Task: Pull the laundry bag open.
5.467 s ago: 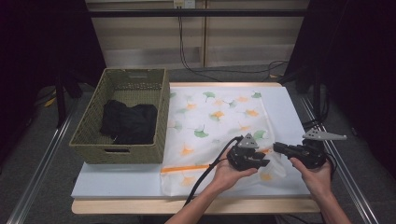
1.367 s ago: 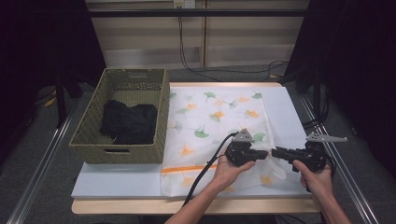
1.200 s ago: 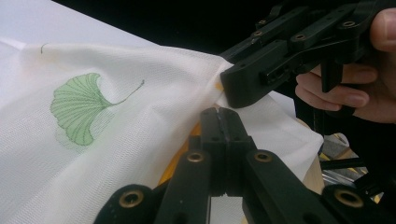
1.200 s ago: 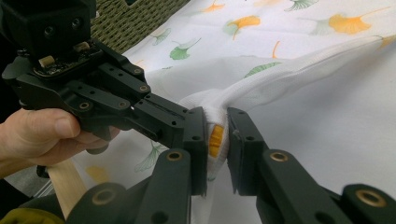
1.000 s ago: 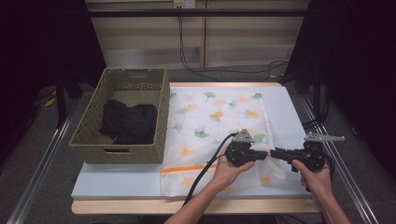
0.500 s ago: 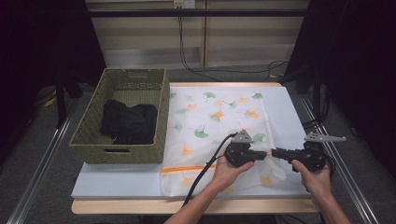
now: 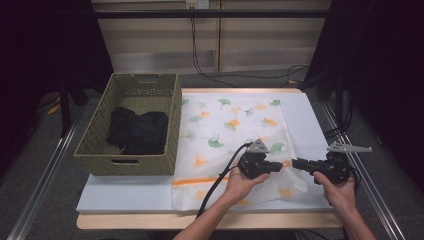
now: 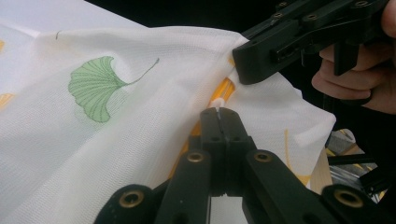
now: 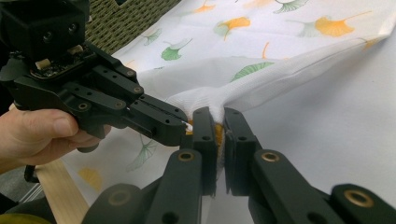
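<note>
A white mesh bag (image 7: 235,125) printed with green and orange leaves lies flat on the table. An orange zipper (image 7: 200,181) runs along its near part. My left gripper (image 7: 279,166) is shut on the small white zipper pull (image 8: 217,101), seen at its tips in the left gripper view (image 8: 218,112). Close to its right, my right gripper (image 7: 295,162) is shut on the bag's fabric and the orange zipper tape (image 9: 215,122). The two grippers' tips almost touch, and the cloth is bunched and lifted between them.
A woven olive basket (image 7: 170,115) stands left of the bag with a black garment (image 7: 137,131) inside. The pale blue table mat (image 7: 310,120) shows bare right of the bag. The wooden table edge (image 7: 150,221) runs along the front.
Compared with several seconds ago, my left gripper sits slightly farther left. Over the last second nothing has visibly moved, and both grippers keep their hold.
</note>
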`<state>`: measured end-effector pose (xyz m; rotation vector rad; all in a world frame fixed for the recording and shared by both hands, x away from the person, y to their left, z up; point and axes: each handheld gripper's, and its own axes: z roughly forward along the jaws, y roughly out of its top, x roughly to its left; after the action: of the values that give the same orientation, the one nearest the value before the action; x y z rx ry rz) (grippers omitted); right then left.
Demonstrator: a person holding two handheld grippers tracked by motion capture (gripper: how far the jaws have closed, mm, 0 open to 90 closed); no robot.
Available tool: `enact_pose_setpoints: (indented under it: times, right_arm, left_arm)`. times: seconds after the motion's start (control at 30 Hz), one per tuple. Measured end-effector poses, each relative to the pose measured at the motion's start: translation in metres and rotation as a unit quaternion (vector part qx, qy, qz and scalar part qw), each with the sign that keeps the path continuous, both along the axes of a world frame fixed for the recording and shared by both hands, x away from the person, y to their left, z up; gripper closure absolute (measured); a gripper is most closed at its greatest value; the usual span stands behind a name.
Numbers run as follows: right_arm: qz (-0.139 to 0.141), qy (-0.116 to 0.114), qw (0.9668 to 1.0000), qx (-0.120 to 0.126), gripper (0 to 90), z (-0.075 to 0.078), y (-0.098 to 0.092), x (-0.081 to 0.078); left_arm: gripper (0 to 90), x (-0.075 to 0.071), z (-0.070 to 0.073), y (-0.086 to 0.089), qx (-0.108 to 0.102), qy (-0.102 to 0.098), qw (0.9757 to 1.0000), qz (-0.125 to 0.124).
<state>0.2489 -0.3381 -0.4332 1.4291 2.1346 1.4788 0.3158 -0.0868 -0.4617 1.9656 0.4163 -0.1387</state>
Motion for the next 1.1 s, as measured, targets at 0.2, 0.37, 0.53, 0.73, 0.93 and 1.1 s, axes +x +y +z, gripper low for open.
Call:
enact_pose_setpoints:
  times: [0.2,0.37,0.53,0.73,0.93,1.1]
  right_arm:
    - [0.000,-0.001,1.0000,-0.003,85.1,0.0002,0.0010,-0.0002]
    - [0.000,-0.001,1.0000,-0.002,85.1,0.0003,0.0009,-0.0002]
    - [-0.002,-0.001,1.0000,-0.003,85.1,0.0007,0.0011,-0.0006]
    - [-0.003,-0.004,1.0000,-0.002,85.1,0.0009,0.0000,-0.0004]
    - [-0.004,-0.004,1.0000,-0.003,85.1,0.0008,-0.0001,-0.0003]
    - [-0.006,-0.006,1.0000,-0.005,85.1,0.0016,0.0003,-0.0007]
  left_arm:
    - [90.0,-0.0012,-0.0025,0.0025,-0.005,0.006,1.0000,0.003]
    - [90.0,-0.0010,-0.0029,0.0049,-0.006,0.006,1.0000,0.003]
    - [90.0,-0.0009,-0.0036,0.0069,-0.002,0.004,1.0000,0.004]
    - [90.0,0.0007,-0.0055,0.0088,-0.004,0.008,0.9999,0.006]
    - [90.0,0.0000,-0.0054,0.0084,-0.004,0.008,0.9999,0.007]
    - [90.0,0.0003,-0.0049,0.0096,-0.002,0.006,0.9999,0.008]
